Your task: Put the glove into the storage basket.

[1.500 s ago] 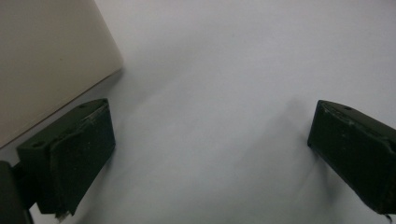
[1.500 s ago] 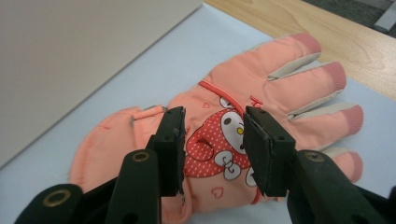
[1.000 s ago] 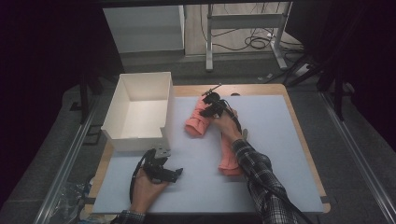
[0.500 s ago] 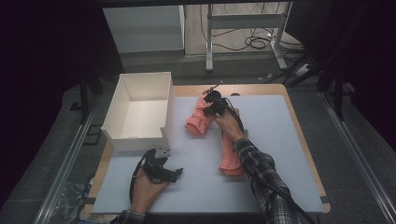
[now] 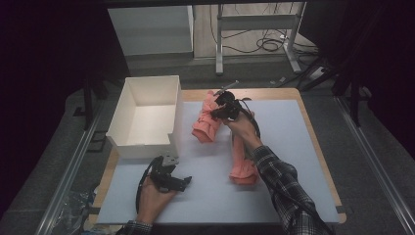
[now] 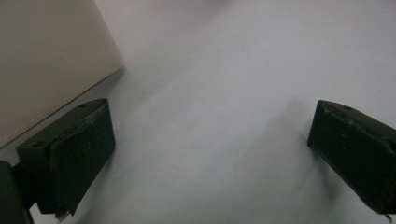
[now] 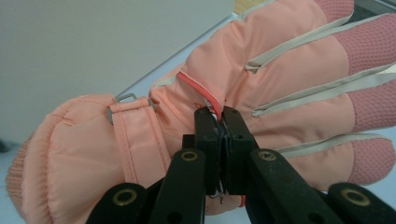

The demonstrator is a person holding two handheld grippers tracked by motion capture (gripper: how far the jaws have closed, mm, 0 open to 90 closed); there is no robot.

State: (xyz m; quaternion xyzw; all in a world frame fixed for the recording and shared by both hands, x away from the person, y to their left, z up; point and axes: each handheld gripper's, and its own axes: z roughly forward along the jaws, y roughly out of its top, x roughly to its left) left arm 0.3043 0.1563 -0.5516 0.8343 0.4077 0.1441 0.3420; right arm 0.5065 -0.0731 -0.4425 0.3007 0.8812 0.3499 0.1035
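Observation:
Two pink padded gloves lie on the pale mat (image 5: 293, 147). My right gripper (image 5: 217, 114) is shut on the far glove (image 5: 204, 125), which it holds just right of the white box (image 5: 142, 147). In the right gripper view the jaws pinch a fold of this glove (image 7: 280, 79) near its red seam, with the right gripper (image 7: 223, 121) closed tight on the fabric. The second glove (image 5: 242, 164) lies lengthwise beside the person's right forearm, partly under it. My left gripper (image 5: 182, 183) rests low on the mat near the box's front corner, open, and between the left gripper's (image 6: 210, 154) jaws lies bare mat.
The white box stands open-topped at the mat's left; its wall (image 6: 46, 60) is close beside my left gripper. A wooden table edge (image 5: 313, 132) frames the mat. Metal stand legs and cables (image 5: 264, 44) lie on the floor behind the table.
The right hand has risen a little with the far glove in its grip, and the glove's near part has lifted with it. The left hand has stayed put.

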